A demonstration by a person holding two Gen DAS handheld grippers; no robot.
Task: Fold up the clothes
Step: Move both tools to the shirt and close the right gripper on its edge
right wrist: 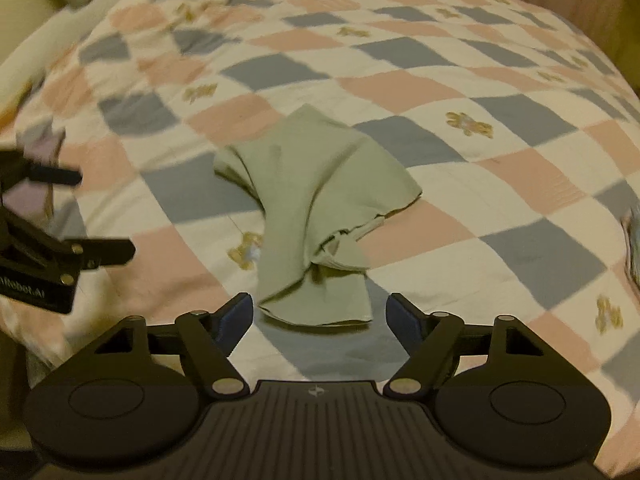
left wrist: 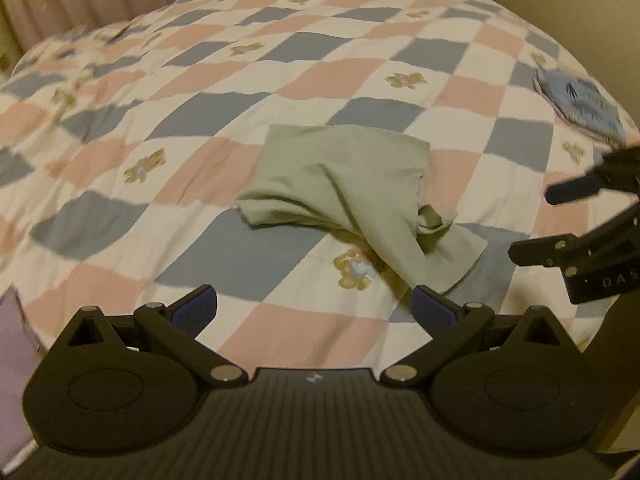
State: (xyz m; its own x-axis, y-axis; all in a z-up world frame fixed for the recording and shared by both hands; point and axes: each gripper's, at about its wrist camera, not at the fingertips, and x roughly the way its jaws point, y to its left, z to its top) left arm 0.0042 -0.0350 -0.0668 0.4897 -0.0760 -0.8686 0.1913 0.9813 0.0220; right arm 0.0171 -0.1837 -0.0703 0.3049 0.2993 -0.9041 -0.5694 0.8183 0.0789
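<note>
Left wrist view: my left gripper [left wrist: 314,308] has its jaws spread wide, nothing between them, blue pads [left wrist: 198,306] bare. Pale green garment [left wrist: 348,196] lies ahead of the fingers and a bit to the right, crumpled on the checked quilt [left wrist: 192,128]. Its far part is a flattish folded panel; the near part trails down into a bunched tail that ends just beside my right-hand fingertip. Can't tell if cloth and pad touch. My right gripper [left wrist: 536,224] comes in from the right edge, fingers pointing left, jaws apart, holding nothing, clear of the garment. A blue patterned cloth [left wrist: 580,108] sits far right, well apart from the green one. Lilac item [left wrist: 14,364] at the near left edge, mostly cut off, can't identify it.

Right wrist view: my right gripper [right wrist: 320,318] has its jaws wide apart, empty. Green garment [right wrist: 320,208] lies straight ahead; its near hem lies between the two fingertips, just beyond them, not pinched. The upper part fans away to the left and right, with a knotted bunch near the middle on the right side. Left gripper [right wrist: 106,216] enters from the left edge, fingers pointing right, spread, empty, well left of the garment. Image is motion-blurred, so fine folds are unreadable. A bit of blue cloth [right wrist: 634,248] shows at the far right edge
</note>
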